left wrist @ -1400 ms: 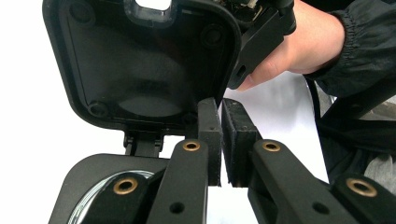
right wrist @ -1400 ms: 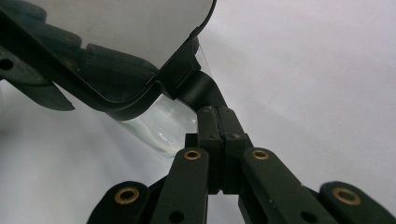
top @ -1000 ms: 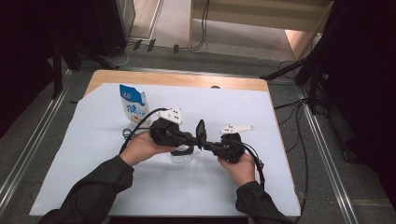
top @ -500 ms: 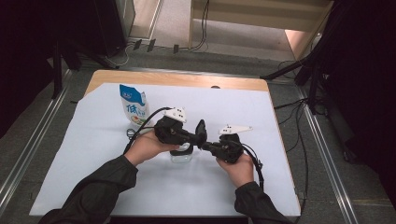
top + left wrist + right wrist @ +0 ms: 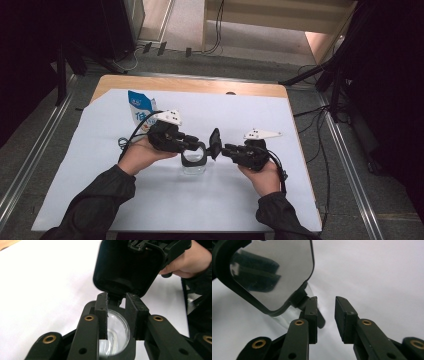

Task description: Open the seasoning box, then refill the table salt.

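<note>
High view shows a clear jar (image 5: 193,165) upright mid-table (image 5: 100,150), long axis vertical, black hinged lid (image 5: 215,143) tipped open rightward. Glass looks rigid, slick, breakable; the black rim (image 5: 92,305) seems safest. Left gripper (image 5: 116,315) has its jaws clamped on that rim; right gripper (image 5: 325,315) jaws slightly apart, empty. Pouch (image 5: 140,111) behind.

Two handheld grippers, all black. Left gripper (image 5: 197,147): grey three-cornered plate on top at 12 o'clock of the body, black cable looping off toward 9 o'clock. Right gripper (image 5: 223,150): same plate, black cable trailing toward 4 o'clock past the wrist. Left gripper fingers (image 5: 102,315): blocky rectangular pads with rough matte faces, mounted on flat link arms with brass-coloured pivot bushings and small dark screw holes. Right gripper fingers (image 5: 346,317): same construction. Both forearms in dark long sleeves, cuffs gathered at the wrist.
</note>
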